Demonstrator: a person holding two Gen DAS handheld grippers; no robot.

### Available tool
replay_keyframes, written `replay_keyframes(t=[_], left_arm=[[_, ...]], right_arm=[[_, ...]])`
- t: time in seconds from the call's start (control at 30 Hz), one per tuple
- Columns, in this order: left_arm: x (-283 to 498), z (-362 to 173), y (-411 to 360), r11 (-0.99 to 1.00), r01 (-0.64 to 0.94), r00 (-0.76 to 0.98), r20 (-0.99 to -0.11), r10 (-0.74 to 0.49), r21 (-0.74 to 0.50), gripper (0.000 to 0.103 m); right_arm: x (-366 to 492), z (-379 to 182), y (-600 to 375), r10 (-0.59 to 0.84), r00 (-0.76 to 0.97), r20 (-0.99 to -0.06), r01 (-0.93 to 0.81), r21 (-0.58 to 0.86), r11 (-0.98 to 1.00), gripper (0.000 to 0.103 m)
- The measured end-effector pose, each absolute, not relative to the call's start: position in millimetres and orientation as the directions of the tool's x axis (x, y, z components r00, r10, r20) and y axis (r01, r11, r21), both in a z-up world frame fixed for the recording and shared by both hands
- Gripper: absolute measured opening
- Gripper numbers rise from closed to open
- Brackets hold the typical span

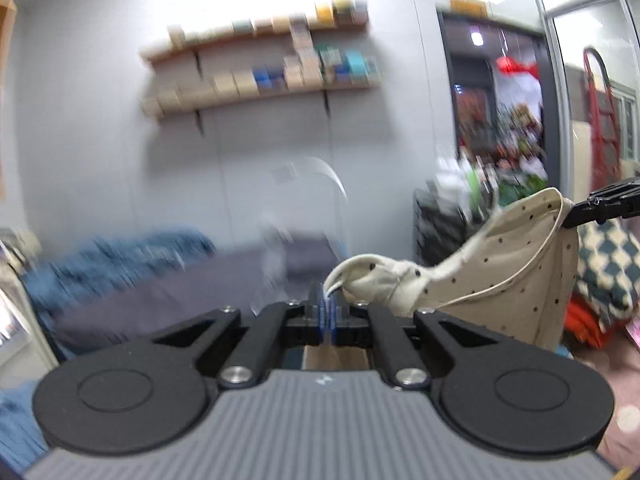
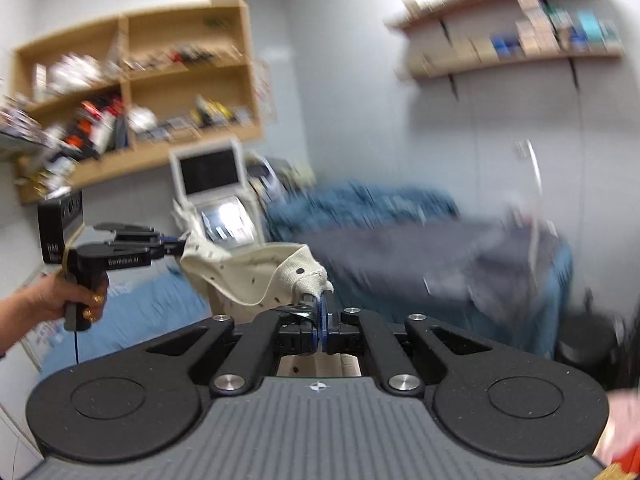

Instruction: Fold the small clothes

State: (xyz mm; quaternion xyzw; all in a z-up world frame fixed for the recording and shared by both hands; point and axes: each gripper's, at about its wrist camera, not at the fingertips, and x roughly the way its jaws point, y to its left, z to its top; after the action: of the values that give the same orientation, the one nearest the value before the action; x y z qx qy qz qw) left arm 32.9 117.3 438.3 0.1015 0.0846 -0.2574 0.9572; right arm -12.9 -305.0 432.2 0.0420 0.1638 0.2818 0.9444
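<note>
Garment: you are holding a small cream garment with dark dots (image 1: 516, 256) in the air between both grippers, above the grey-covered bed (image 2: 420, 252); it is hanging slack between the two grips.
Handling: it is looking light, soft and floppy, so judge it as likely to sag and swing; the ribbed hem and piped edge are looking like the firmest places to pinch.
Left gripper: your left gripper (image 1: 329, 300) is pinching a bunched ribbed edge, jaws closed tight on the cloth.
Right gripper: your right gripper (image 2: 322, 304) is clamping another ribbed corner, jaws likewise closed on the fabric.
Hand: your left hand (image 2: 68, 300) is gripping the handle in the right wrist view.
Surroundings: a blue blanket (image 2: 360, 204) is lying behind the bed; wall shelves of boxes (image 1: 256, 68) are blurring.
</note>
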Motion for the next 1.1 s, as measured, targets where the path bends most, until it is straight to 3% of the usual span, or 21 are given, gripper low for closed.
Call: replay_keyframes(t=[0.2,0.47,0.57,0.7,0.8,0.9,1.0,1.1], left_arm=[[-41.5,517.7,136.8,0.892,0.433,0.898,0.015,-0.439,0.128,0.002],[-112.6,594.9,151.1,0.906,0.418,0.877,0.231,-0.422,0.072,0.003],[-115.2,604.9,149.4,0.908,0.411,0.875,0.245,-0.417,0.078,0.003],[-57.7,573.2,143.5,0.923,0.378,0.916,0.117,-0.384,0.072,0.004],[27.9,516.4,148.8,0.935,0.354,0.931,-0.094,-0.351,0.009,0.004],[107.1,440.3,158.3,0.947,0.292,0.903,-0.287,-0.319,-0.133,0.004],[169.5,370.0,143.6,0.974,0.218,0.893,-0.390,-0.224,-0.060,0.004],[227.8,307.1,129.8,0.986,0.137,0.829,-0.532,-0.169,-0.099,0.004]], right_arm=[[-39.3,492.6,-297.1,0.639,0.762,-0.105,-0.633,0.089,0.769,0.003],[-75.8,548.7,-307.8,0.671,0.734,0.100,-0.674,-0.002,0.738,0.003],[-70.0,553.0,-305.6,0.670,0.731,0.128,-0.673,-0.024,0.739,0.003],[-24.7,524.8,-289.1,0.625,0.781,-0.002,-0.624,0.034,0.780,0.003],[28.0,476.0,-267.0,0.580,0.796,-0.171,-0.582,0.047,0.812,0.003],[100.8,400.9,-248.5,0.531,0.764,-0.367,-0.508,0.165,0.845,0.003],[164.5,315.9,-224.0,0.423,0.747,-0.513,-0.406,0.152,0.901,0.003],[216.8,237.9,-207.2,0.304,0.723,-0.620,-0.281,0.138,0.950,0.004]])
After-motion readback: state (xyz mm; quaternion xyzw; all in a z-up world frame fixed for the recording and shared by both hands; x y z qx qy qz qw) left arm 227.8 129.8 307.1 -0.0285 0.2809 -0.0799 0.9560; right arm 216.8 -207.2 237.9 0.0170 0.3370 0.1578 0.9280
